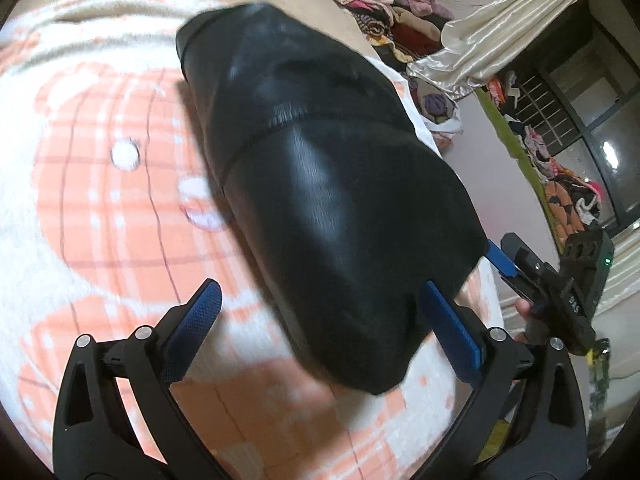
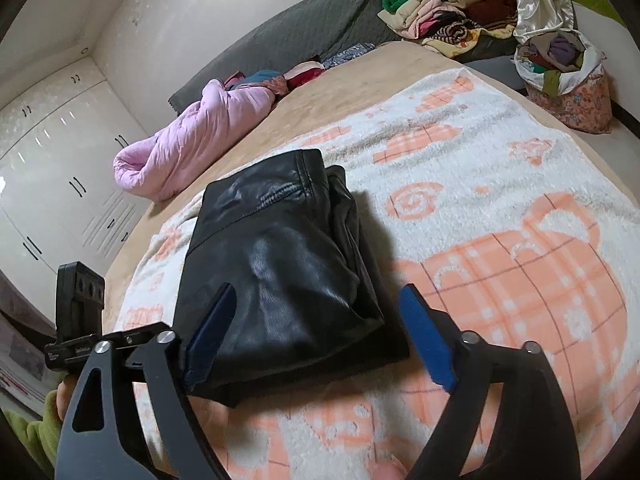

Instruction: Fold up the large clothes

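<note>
A black, shiny, leather-like garment (image 1: 320,168) lies folded into a thick rectangle on the peach-and-white blanket (image 1: 100,208). My left gripper (image 1: 322,304) stands open over the garment's near end, with that end between its blue pads and not pressed. My right gripper (image 2: 318,306) is open too. The garment (image 2: 280,256) has its near corner between the blue fingertips (image 2: 424,332), loose. In the left wrist view the right gripper (image 1: 516,268) shows at the garment's right edge. A hand in a green sleeve (image 2: 36,432) holds the left gripper's body (image 2: 80,304).
A rolled pink quilt (image 2: 192,140) lies at the bed's far side by a grey headboard (image 2: 280,44). Piles of folded clothes (image 2: 448,16) and a stuffed flowered bag (image 2: 568,80) sit beyond the blanket. White wardrobes (image 2: 60,160) line the left wall. A window and curtain (image 1: 500,20) are on the right.
</note>
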`<state>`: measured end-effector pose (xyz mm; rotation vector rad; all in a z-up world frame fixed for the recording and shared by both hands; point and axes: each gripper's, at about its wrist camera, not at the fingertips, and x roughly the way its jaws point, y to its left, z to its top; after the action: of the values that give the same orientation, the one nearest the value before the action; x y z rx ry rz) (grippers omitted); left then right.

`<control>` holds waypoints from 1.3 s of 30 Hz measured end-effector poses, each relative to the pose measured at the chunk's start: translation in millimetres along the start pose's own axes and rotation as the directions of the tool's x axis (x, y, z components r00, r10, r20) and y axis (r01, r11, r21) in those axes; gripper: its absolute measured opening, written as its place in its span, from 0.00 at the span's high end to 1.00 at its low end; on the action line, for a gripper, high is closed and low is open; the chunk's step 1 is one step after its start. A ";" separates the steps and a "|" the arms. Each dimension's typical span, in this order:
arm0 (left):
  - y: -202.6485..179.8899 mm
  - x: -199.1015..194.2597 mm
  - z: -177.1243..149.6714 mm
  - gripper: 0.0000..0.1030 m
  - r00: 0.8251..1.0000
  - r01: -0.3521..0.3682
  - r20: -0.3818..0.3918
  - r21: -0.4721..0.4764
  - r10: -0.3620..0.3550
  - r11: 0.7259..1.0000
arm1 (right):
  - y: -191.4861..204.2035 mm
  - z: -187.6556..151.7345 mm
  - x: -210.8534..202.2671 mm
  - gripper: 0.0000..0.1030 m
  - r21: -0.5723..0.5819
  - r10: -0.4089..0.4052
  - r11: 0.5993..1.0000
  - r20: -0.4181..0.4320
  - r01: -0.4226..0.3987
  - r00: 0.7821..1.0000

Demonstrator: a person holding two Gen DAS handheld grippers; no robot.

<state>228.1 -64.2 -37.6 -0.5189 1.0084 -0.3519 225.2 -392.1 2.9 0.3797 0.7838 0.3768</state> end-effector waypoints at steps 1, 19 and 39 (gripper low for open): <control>-1.2 1.7 -2.9 0.09 1.000 0.004 -0.008 -0.005 -0.004 1.000 | -1.8 -2.0 -0.5 0.16 0.011 0.001 1.000 -0.003 -0.001 1.000; -43.4 32.2 -42.8 0.10 0.966 -0.250 0.108 0.170 0.234 0.953 | 12.0 4.0 5.0 0.12 0.036 -0.007 0.999 -0.052 0.009 0.999; -49.0 36.4 -51.4 0.58 0.963 -0.259 0.144 0.267 0.227 0.928 | 1.7 8.6 38.0 0.51 0.114 -0.029 0.993 -0.096 0.040 0.995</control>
<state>199.4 -135.9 -57.7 -0.1479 0.8841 -0.2373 256.0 -374.7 -13.7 0.4588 0.9061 0.3190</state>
